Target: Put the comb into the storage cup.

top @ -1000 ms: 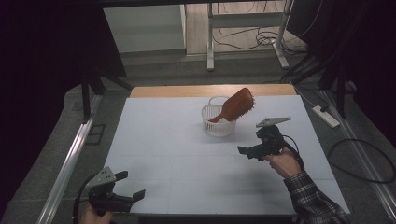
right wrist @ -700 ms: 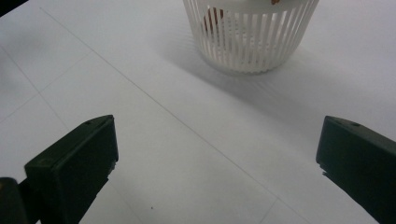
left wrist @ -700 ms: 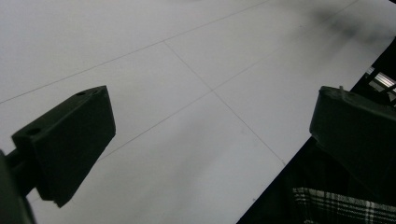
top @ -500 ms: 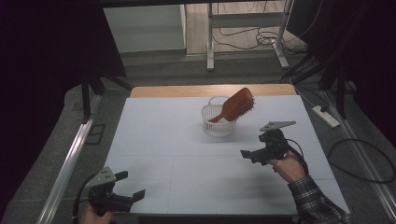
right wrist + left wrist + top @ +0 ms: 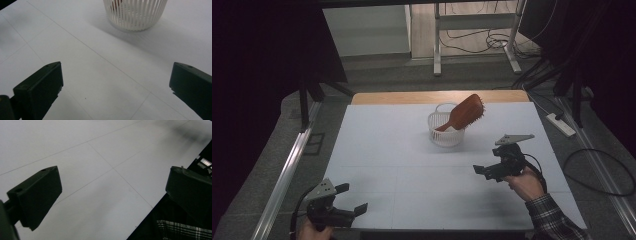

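Observation:
A brown hairbrush (image 5: 463, 112) stands handle-down in a small white slatted basket (image 5: 445, 133) at the back middle of the white table, its head leaning out to the right. The basket (image 5: 135, 13) also appears at the top of the right gripper view. My right gripper (image 5: 486, 162) hovers open in front and to the right of the basket, with nothing between its jaws (image 5: 115, 85). Over the front left corner my left gripper (image 5: 352, 198) is open too, its jaws framing bare tabletop (image 5: 112, 195).
The white table (image 5: 412, 175) has a wooden strip (image 5: 412, 97) along its far edge. A power strip (image 5: 560, 125) and cables lie on the floor to the right. Metal rails (image 5: 287, 170) run along both sides.
My right gripper has drawn back toward the front right, away from the basket. The left gripper has stayed put.

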`<state>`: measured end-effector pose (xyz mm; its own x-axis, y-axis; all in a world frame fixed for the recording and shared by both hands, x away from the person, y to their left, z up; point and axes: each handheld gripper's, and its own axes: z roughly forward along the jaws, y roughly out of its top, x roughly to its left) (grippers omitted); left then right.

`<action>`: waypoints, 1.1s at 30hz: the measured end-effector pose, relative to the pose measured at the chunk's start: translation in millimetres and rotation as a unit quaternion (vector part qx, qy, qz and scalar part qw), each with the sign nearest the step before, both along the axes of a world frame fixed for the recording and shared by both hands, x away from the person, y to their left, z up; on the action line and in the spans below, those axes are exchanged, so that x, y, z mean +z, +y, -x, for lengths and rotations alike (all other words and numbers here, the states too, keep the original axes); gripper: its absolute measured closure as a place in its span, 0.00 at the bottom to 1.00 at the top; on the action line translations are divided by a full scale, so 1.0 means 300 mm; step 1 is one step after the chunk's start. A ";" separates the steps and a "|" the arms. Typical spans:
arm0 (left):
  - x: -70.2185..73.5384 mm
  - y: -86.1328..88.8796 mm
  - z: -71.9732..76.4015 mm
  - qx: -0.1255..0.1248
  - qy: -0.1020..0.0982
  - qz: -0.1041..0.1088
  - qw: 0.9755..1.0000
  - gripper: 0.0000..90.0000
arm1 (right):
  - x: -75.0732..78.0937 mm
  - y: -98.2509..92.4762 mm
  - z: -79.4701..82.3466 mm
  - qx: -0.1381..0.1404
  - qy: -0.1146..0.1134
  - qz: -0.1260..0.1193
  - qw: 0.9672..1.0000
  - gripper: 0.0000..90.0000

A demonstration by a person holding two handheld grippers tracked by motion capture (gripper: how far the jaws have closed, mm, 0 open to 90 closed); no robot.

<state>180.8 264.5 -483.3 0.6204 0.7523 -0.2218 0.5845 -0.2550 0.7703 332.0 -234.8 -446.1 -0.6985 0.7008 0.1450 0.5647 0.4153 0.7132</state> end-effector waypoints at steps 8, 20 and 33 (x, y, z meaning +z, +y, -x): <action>0.000 0.000 0.000 0.000 0.001 0.001 1.000 0.01 | -0.007 -0.021 0.022 -0.003 0.003 0.008 1.000 0.00; 0.000 0.001 -0.001 -0.001 0.002 0.002 1.000 0.01 | -0.013 -0.049 0.052 -0.008 0.006 0.010 1.000 0.00; 0.000 0.001 0.000 -0.001 0.002 0.002 1.000 0.01 | -0.015 -0.083 0.083 -0.015 -0.001 0.015 1.000 0.00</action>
